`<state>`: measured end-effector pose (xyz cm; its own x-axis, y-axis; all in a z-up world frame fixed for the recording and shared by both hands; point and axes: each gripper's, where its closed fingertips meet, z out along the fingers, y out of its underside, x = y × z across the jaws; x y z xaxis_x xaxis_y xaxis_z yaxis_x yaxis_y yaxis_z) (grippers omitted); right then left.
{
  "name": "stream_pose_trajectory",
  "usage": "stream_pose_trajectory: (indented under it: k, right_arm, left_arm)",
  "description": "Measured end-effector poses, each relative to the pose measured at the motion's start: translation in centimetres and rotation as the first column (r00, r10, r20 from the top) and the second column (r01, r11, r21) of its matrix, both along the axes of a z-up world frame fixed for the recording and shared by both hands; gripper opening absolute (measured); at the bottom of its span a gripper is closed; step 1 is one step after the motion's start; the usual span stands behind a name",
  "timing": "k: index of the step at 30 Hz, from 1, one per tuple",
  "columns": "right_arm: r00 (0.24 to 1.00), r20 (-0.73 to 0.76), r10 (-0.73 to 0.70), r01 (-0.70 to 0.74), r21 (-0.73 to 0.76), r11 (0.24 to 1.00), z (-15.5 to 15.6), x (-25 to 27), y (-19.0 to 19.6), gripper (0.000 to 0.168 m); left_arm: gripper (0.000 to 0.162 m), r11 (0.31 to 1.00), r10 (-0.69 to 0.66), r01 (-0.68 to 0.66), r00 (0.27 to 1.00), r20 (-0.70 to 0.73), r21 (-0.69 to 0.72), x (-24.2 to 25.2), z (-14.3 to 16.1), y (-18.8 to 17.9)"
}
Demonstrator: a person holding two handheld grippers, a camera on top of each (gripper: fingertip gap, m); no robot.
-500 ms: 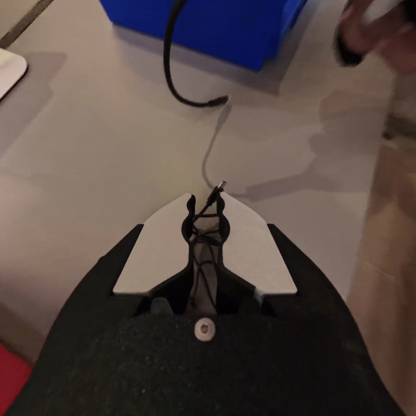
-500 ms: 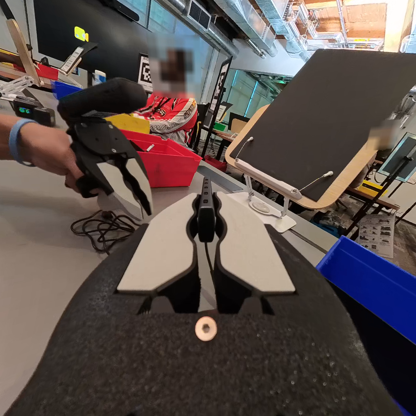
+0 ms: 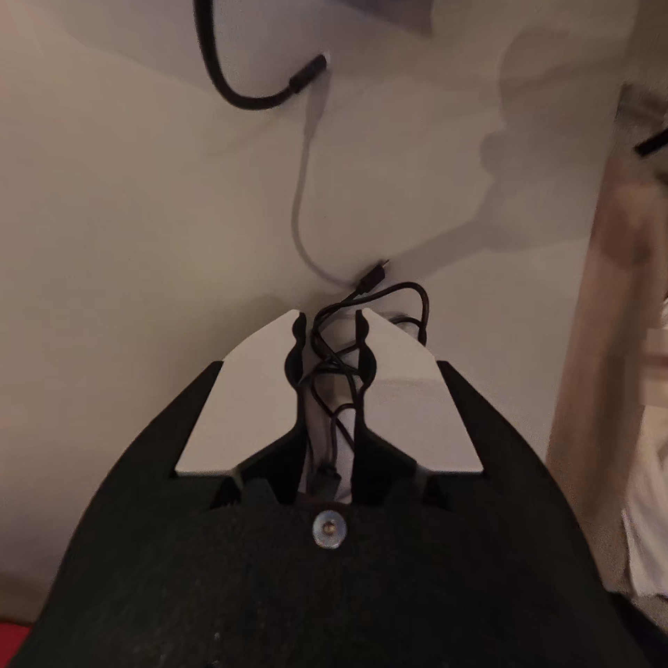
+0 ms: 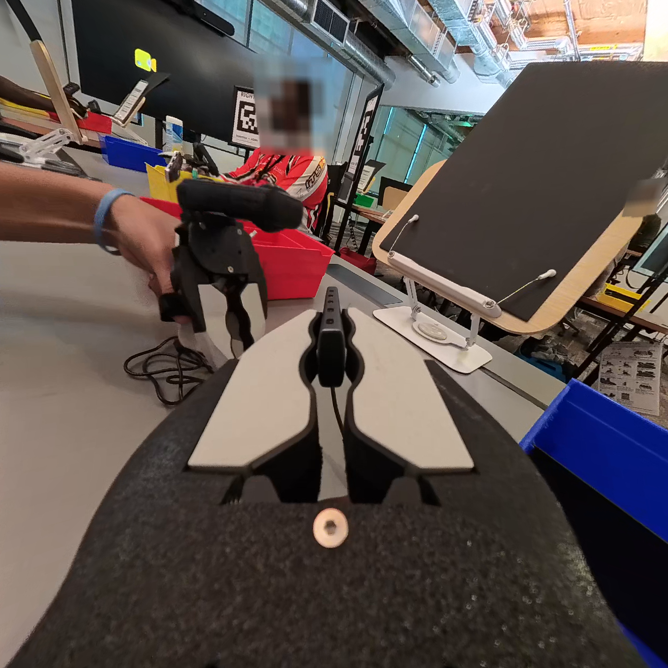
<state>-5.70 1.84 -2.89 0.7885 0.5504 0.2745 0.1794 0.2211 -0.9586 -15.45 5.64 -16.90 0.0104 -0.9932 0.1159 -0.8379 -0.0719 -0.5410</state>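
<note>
Left hand-held gripper (image 3: 329, 318) is down low over the pale worktop (image 3: 126, 217), its fingers apart with a narrow gap, and a tangle of thin black cable (image 3: 327, 356) runs up through that gap without being pinched; one small plug end (image 3: 374, 276) pokes out just past the tips, loops spilling to the right. Ahead of it a thicker black cable (image 3: 231, 90) curves across the surface, its end meeting a white lead (image 3: 303, 202) that trails back toward the tangle. Over on the other side, the right hand-held gripper (image 4: 330, 321) is clamped tight on a slim black device (image 4: 329, 347), a flat bar with a row of small holes along its upper edge, standing up between the fingers with a thin cord dropping from its lower end. From this view the left gripper shows too, gripped by a hand (image 4: 144, 245) with a blue wristband (image 4: 103, 220), tips down at the worktop right by the black cable pile. Behind it sits a red bin (image 4: 296, 267), a yellow bin (image 4: 162, 184) further back, a blue bin (image 4: 592, 444) at the right edge, and a tilted black board on a white stand (image 4: 524, 202) on the far side of the worktop; a person in a red and white jersey (image 4: 289, 180) sits beyond
</note>
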Motion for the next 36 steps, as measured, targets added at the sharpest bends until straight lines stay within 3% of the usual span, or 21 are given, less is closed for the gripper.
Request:
stream_pose_trajectory:
  k: [5,8,13,15,16,18,19,20,23,29,36]
  right_arm:
    - [1.0,-0.012,-0.004,0.004,-0.005,1.0,0.1,0.5,0.0,0.01]
    - [1.0,-0.011,-0.006,0.006,-0.007,1.0,0.0,0.7,-0.1,0.01]
    - [1.0,0.005,0.001,-0.001,-0.036,0.999,-0.8,0.3,0.2,0.01]
    - [1.0,0.029,-0.004,0.006,-0.066,0.998,-1.5,0.0,0.5,0.01]
    - [0.999,0.043,-0.011,0.014,-0.073,0.997,-1.8,-0.1,0.7,0.009]
    - [0.996,0.09,-0.021,0.028,-0.082,0.996,-2.5,-0.7,0.9,0.01]
    - [0.991,0.131,-0.03,0.041,-0.078,0.996,-2.9,-1.0,1.0,0.01]
    - [0.984,0.177,-0.035,0.048,-0.068,0.997,-3.2,-1.5,1.0,0.01]
    - [0.946,0.324,-0.022,0.037,-0.04,0.998,-4.5,-3.3,0.7,0.01]
    - [0.851,0.525,0.002,-0.001,-0.003,1.0,-6.0,-6.0,-0.2,0.01]
    - [0.843,0.538,0.02,-0.02,-0.007,1.0,-6.4,-6.3,-0.4,0.01]
  left_arm:
    - [0.026,0.989,-0.14,0.145,0.982,-0.124,0.033,0.4,-2.1,-0.6]
    - [0.008,0.978,-0.148,0.165,0.98,-0.133,0.129,0.2,-2.6,-0.2]
    - [0.005,0.901,-0.092,0.092,0.996,-0.021,0.424,-0.6,-0.2,1.3]
    - [0.005,0.792,-0.075,0.016,0.995,0.072,0.61,-0.7,2.8,1.8]
    - [0.005,0.697,-0.074,-0.012,0.993,0.088,0.717,-0.9,4.5,2.0]
    - [0.005,0.434,-0.086,-0.005,0.995,0.047,0.901,-1.4,7.6,1.6]
    - [0.005,0.302,-0.092,0.018,0.996,0.01,0.953,-1.4,8.8,1.0]
    - [0.005,0.213,-0.103,0.059,0.994,-0.038,0.975,-1.3,9.3,0.0]
    - [0.005,0.015,-0.106,0.178,0.979,-0.175,0.984,-0.8,9.8,-1.8]
    - [0.005,-0.152,-0.083,0.261,0.958,-0.276,0.953,0.0,9.8,-3.6]
    - [0.005,-0.153,-0.076,0.3,0.946,-0.314,0.942,-0.2,9.5,-4.0]
